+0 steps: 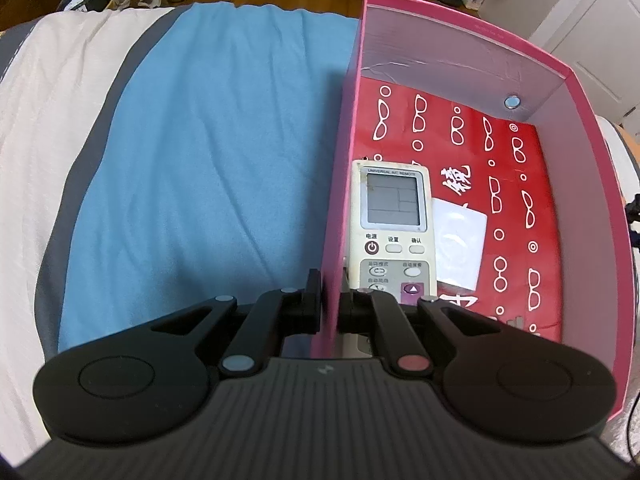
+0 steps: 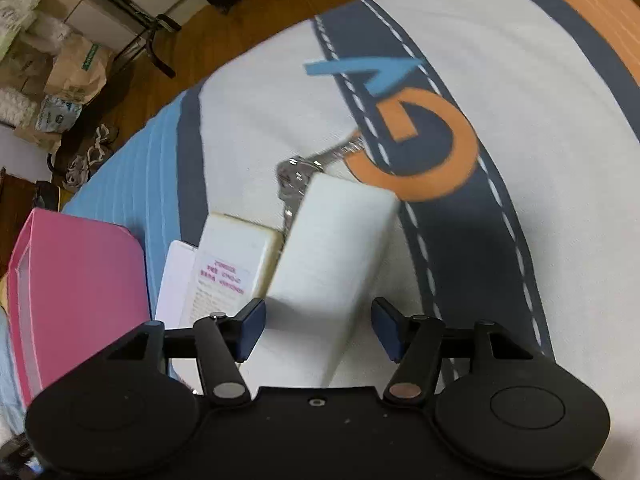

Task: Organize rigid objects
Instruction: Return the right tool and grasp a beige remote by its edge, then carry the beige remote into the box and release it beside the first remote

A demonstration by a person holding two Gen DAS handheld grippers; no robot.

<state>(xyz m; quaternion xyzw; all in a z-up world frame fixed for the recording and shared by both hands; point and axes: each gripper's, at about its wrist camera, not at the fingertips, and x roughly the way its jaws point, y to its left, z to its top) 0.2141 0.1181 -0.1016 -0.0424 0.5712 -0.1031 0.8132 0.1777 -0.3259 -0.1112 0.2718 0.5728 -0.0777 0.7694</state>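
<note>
In the right wrist view the right gripper [image 2: 318, 330] stands with its blue-padded jaws spread, and the long white rectangular block [image 2: 334, 252] lies straight ahead of it on the striped white, grey and orange bedcover [image 2: 520, 120]; the block's near end sits between the two pads, neither pad visibly pressing on it, so nothing is held yet; its long axis runs from the lower centre of the frame up toward the centre, roughly along the line of the fingers, so the jaws straddle its narrow width. Just left of the block lies a cream flat case with a pink-printed label [image 2: 236, 264], close enough to crowd the left pad; a bunch of silver metal keys [image 2: 296, 178] lies beyond the block's far end. The pink cardboard box [image 2: 80, 292] sits at the lower left of that frame.

In the left wrist view the left gripper [image 1: 329, 304] is clamped on the near wall of that box [image 1: 596, 200]; a cream air-conditioner remote control [image 1: 390, 232] lies inside; the right hand is plainly the nearer to the block.
</note>
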